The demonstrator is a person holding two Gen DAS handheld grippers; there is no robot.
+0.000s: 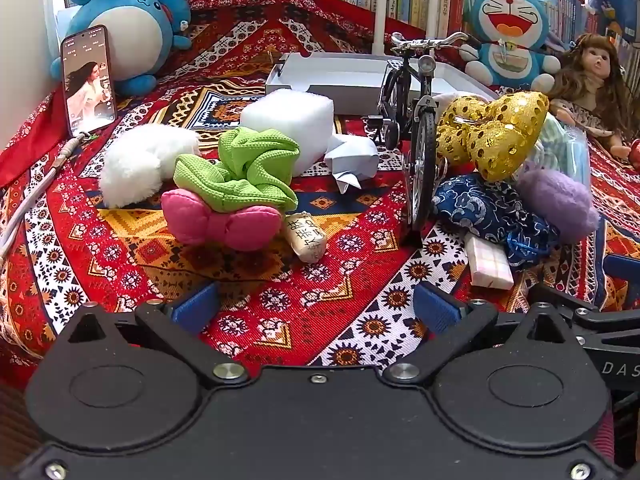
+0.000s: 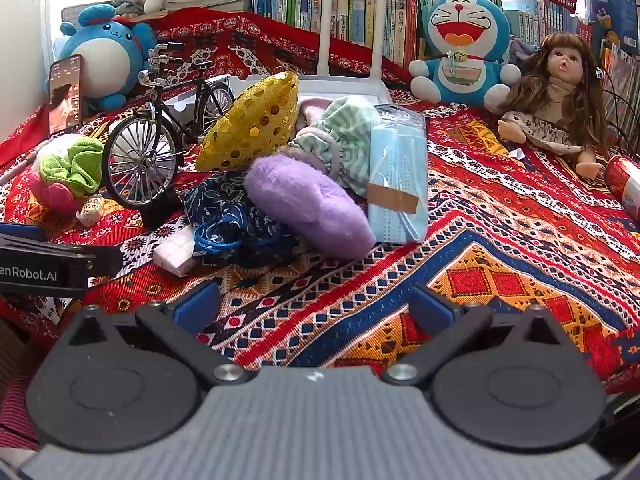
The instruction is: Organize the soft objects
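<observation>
Red patterned cloth [image 1: 304, 280] under everything. Left gripper [image 1: 316, 308] wide open, empty, low over the cloth, aimed at a green scrunchie [image 1: 240, 172] lying on top of a pink bow [image 1: 220, 220], with a white fluffy piece [image 1: 136, 164] just beside. Right gripper [image 2: 312, 304] also wide open, nothing between the fingers. Ahead of it a purple fluffy pad [image 2: 308, 208] resting on a dark blue pouch [image 2: 228, 216], gold sequin heart [image 2: 252, 124] behind, pack of blue masks [image 2: 396, 184] touching the pad's right side. Model bicycle [image 2: 160, 140] upright between the two heaps.

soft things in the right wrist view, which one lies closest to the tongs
The fuzzy purple pouch; it lies nearest the open right tongs, ahead of the gold sequin pouch behind it.
</observation>
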